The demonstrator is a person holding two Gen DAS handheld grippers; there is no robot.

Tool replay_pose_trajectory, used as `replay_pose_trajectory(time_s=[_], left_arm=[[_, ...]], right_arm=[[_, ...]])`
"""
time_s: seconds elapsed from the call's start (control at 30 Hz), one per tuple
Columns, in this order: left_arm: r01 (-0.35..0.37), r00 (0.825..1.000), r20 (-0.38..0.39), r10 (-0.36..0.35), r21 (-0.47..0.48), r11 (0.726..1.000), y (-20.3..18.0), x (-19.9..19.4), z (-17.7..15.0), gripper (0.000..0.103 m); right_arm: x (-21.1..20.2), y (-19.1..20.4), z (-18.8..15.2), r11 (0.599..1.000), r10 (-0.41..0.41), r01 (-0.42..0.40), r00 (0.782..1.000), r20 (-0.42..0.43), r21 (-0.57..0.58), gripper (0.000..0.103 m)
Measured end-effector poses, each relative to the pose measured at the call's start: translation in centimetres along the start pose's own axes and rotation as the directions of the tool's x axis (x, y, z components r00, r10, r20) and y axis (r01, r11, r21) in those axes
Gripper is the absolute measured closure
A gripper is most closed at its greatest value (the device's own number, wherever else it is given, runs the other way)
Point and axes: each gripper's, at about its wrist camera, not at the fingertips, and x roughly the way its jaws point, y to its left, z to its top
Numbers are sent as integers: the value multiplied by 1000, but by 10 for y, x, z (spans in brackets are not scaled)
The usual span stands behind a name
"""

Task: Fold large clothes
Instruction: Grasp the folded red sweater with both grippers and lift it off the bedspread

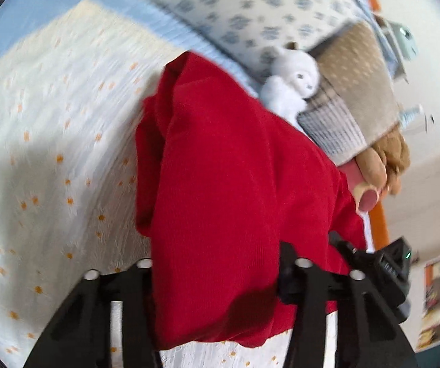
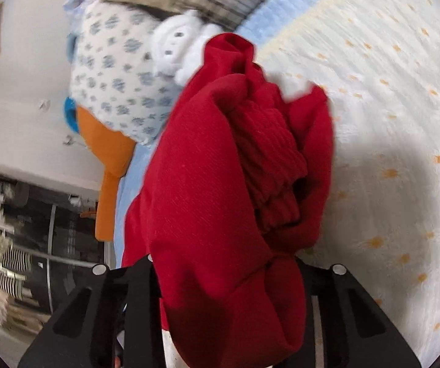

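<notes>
A large red garment (image 1: 226,184) hangs bunched above a white bedspread with orange dots (image 1: 51,153). My left gripper (image 1: 220,276) is shut on the red garment, whose cloth fills the gap between the black fingers (image 1: 305,291). In the right wrist view my right gripper (image 2: 229,279) is shut on the same red garment (image 2: 213,184), with a ribbed cuff (image 2: 269,168) folded into the bundle. The right gripper's black body (image 1: 394,263) shows close at the right in the left wrist view. Both frames are motion blurred.
A white plush toy (image 1: 293,86) lies by a blue-patterned pillow (image 1: 250,15) and a beige pillow (image 1: 357,76) at the bed's head. A brown plush (image 1: 388,162) lies beside them. An orange bed frame (image 2: 112,159) and dark furniture (image 2: 36,230) stand beyond the bed edge.
</notes>
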Motion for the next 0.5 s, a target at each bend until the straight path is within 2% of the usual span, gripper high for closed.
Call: replay_pose_trajectory(time_s=[0.17,0.3,0.43,0.5], left_arm=[[-6,1000,16,5,62,998,-25,-22,3,63],[-1,999,46,-5,135,991,-63,-52,-6,64],[14,996,78,-31,218,976,-121,-83,-27,63],[28,996,76,-50,273,962,-167,-100,-43,63]], right_arm=[[-25,39,-1,994,46,-41,998,39,-102,73],[-62,66,2,988,64,-54,995,71,-146,73],[-136,83,-5,983,108,-85,985,136,-165,73],[-178,88,-11,981,114,-84,979,169,-175,73]])
